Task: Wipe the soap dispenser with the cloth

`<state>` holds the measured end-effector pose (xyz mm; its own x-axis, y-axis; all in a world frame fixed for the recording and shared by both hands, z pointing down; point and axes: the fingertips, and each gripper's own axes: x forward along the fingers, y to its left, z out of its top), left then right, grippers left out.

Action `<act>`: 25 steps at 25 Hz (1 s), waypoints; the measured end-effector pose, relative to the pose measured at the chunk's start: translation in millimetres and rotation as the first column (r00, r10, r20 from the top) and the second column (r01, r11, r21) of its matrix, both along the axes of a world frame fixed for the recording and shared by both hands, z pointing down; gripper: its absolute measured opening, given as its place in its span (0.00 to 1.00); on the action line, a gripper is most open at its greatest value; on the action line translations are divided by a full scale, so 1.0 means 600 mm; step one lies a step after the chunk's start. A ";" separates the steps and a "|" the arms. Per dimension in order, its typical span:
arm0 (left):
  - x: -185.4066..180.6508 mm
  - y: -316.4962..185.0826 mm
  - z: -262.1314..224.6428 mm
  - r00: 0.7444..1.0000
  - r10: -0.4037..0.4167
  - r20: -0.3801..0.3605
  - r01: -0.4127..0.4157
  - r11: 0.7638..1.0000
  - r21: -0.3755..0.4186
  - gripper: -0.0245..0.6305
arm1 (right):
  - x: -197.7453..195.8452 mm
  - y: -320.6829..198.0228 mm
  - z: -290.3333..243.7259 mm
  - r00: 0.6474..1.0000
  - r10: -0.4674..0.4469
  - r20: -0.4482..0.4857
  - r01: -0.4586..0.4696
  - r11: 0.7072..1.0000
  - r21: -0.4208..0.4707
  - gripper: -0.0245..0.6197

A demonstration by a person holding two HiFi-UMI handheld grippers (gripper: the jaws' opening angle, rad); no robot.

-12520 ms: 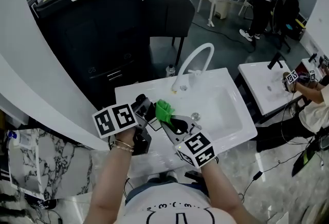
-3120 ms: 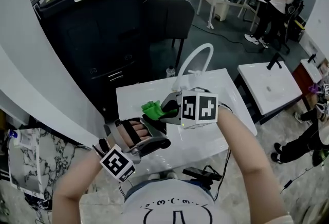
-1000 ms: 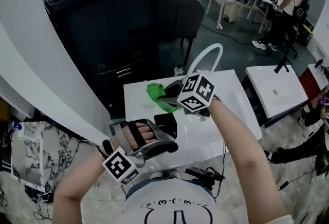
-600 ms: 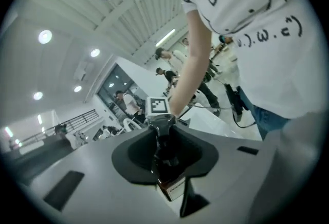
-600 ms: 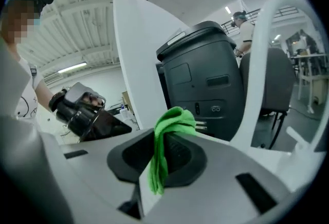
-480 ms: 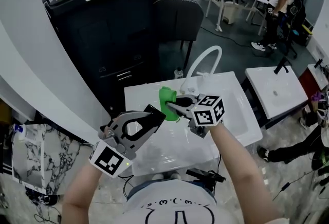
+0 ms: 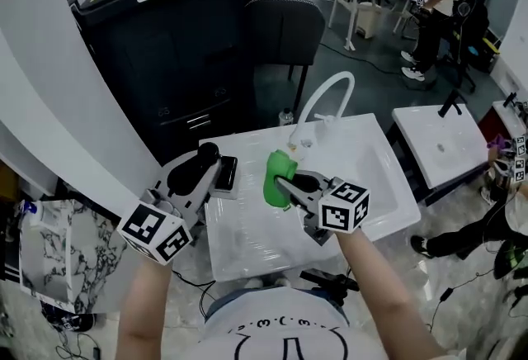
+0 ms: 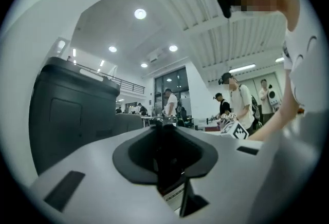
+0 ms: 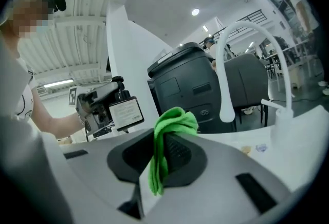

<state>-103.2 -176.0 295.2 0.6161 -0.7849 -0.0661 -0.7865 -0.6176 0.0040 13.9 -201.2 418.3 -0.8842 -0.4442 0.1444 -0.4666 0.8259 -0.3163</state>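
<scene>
Facing each other above the white rectangular washbasin (image 7: 247,244), the two hand-held grippers stand near but apart.

Left gripper (image 7: 213,170): jaws set narrow and clamped on the dark pump-top soap dispenser with a white label (image 7: 225,173). The dispenser is held roughly upright in the air over the basin's left edge.

Right gripper (image 7: 290,185): jaws closed on the bright green folded cloth (image 7: 277,168). A bunch of it rises past the fingertips and a tail hangs below them.

Cloth and dispenser lie near one another with a clear gap between them. In the head view the cloth sits to the dispenser's right and does not touch it.

Head view: gives the layout from above. It shows both forearms, the white arched tap (image 7: 327,94) behind the cloth, and the large black cabinet (image 7: 148,36) and dark chair (image 7: 276,24) beyond.

Right gripper view: alone shows the dispenser's label face turned toward the cloth and the pump head on top. The left gripper grips the bottle from the side.

Left gripper view: shows only a dark sliver of the bottle and a corner of its label between its own jaws. Of the right gripper it catches just the marker cube (image 8: 234,129), with people standing far off in the room.
</scene>
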 end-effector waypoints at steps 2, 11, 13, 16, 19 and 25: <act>-0.006 -0.007 -0.009 0.996 -0.016 -0.093 0.011 0.998 -0.058 0.18 | -0.001 0.008 -0.004 0.999 0.016 0.028 -0.016 1.000 -0.001 0.11; 0.008 -0.046 -0.051 0.913 -0.009 -0.409 -0.116 0.952 -0.281 0.18 | -0.079 0.039 -0.018 0.994 -0.049 0.102 0.051 0.999 -0.015 0.11; 0.016 -0.049 -0.052 0.911 -0.009 -0.413 -0.127 0.945 -0.302 0.18 | -0.096 0.042 -0.029 0.990 -0.063 0.123 0.064 0.998 -0.001 0.11; 0.020 -0.052 -0.050 0.904 -0.017 -0.427 -0.139 0.933 -0.331 0.18 | -0.112 0.041 -0.042 0.986 -0.071 0.151 0.069 0.997 0.020 0.11; 0.021 -0.052 -0.047 0.893 -0.023 -0.450 -0.157 0.920 -0.358 0.18 | -0.121 0.042 -0.043 0.987 -0.074 0.144 0.070 0.997 0.036 0.11; 0.016 -0.057 -0.042 0.884 -0.031 -0.467 -0.161 0.917 -0.366 0.18 | -0.128 0.055 -0.045 0.988 -0.093 0.123 0.086 0.994 0.064 0.11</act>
<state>-93.8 -210.1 269.8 0.6417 -0.7651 -0.0535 -0.5939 -0.5399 0.5964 -63.0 -168.3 391.4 -0.9302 -0.3670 0.0056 -0.3496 0.8814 -0.3177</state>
